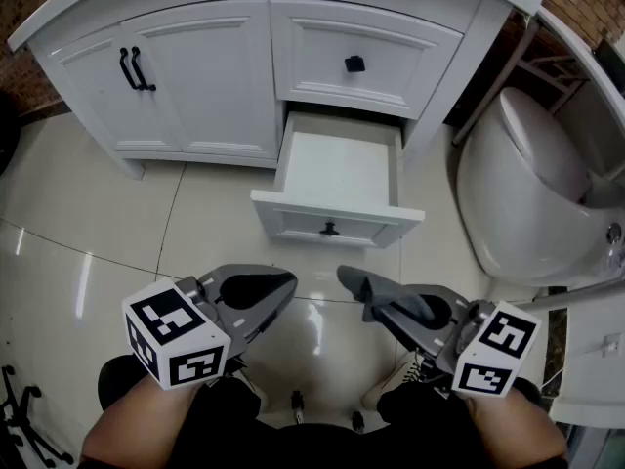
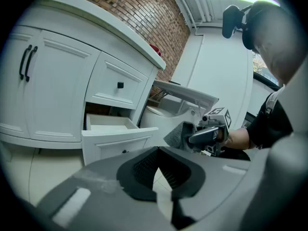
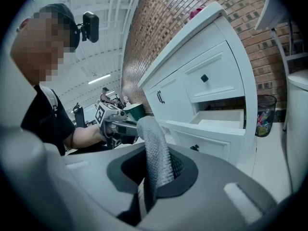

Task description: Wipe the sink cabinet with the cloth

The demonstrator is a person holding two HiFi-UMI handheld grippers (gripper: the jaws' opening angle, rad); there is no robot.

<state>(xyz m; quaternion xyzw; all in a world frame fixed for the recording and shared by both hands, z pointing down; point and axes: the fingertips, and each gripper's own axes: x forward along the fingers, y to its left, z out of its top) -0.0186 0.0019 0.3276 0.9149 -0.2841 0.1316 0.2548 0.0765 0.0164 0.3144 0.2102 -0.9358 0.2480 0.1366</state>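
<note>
The white sink cabinet (image 1: 195, 76) stands ahead, with black handles on its doors. Its lower drawer (image 1: 337, 179) is pulled out and looks empty inside. My right gripper (image 1: 369, 296) hovers low over the tile floor in front of that drawer, shut on a grey cloth (image 1: 357, 283) that sticks up between the jaws (image 3: 155, 143). My left gripper (image 1: 283, 287) is beside it on the left, jaws together with nothing in them. Neither gripper touches the cabinet. The left gripper view shows the right gripper (image 2: 207, 134) with the cloth (image 2: 175, 134) near the drawer (image 2: 113, 129).
A white toilet (image 1: 527, 193) stands right of the cabinet, close to the open drawer. A dark waste bin (image 3: 263, 114) sits by the brick wall past the cabinet. The person's shoe (image 1: 395, 374) is under the right gripper. A black stand (image 1: 20, 418) is at the lower left.
</note>
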